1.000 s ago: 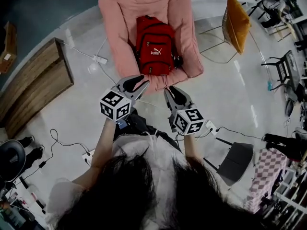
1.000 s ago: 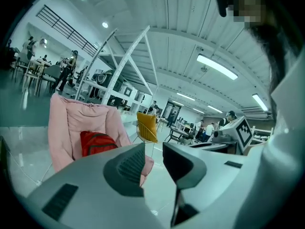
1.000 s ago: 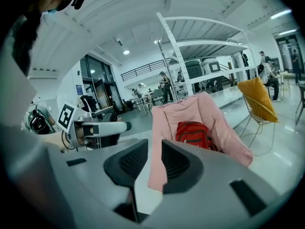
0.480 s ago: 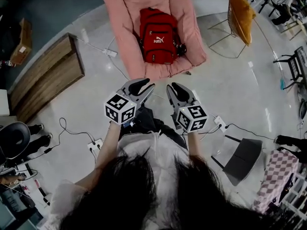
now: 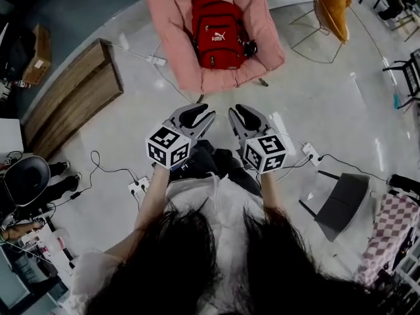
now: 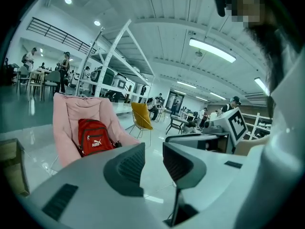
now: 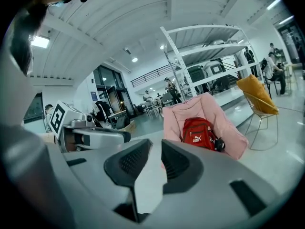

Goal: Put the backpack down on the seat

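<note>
Head view, red backpack resting in pink seat

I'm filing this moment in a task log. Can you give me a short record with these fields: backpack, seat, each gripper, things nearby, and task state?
backpack: red backpack, on the seat, leaning against the backrest
seat: pink chair, on the floor ahead of the person
left gripper: jaws slightly apart, nothing between them, clear of the backpack
right gripper: jaws slightly apart, nothing between them, clear of the backpack
nearby: yellow chair to the right of the pink chair; wooden bench to its left
task state: backpack already rests on the seat
</note>
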Demonstrator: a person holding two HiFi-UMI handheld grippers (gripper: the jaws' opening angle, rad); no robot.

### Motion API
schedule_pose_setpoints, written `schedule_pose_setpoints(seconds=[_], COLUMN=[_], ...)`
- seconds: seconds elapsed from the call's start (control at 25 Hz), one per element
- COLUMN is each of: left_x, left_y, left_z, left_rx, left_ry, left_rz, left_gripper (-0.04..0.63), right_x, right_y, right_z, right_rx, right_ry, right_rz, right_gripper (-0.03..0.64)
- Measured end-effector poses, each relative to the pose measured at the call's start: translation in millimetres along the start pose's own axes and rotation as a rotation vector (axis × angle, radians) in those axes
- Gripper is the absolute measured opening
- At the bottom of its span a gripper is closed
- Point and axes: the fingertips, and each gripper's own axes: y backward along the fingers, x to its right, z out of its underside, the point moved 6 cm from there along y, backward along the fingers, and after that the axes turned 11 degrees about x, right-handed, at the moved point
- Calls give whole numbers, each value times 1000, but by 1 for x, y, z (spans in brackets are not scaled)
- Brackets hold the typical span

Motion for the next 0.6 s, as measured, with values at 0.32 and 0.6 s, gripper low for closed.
schedule_pose_setpoints(seconds=[0.32,0.6], left_x=[1,-11], left_y=[16,37], left_z=[-1,-11], left_rx=[7,16], left_ry=[-13,-26], left_rz=[28,56], left_gripper=[127,126], right_x=[-20,-48], right_y=[6,-7], right_z=[-4,-1], right_rx=[20,14], right_ry=[43,84], right_rz=[14,30], right_gripper=[97,94])
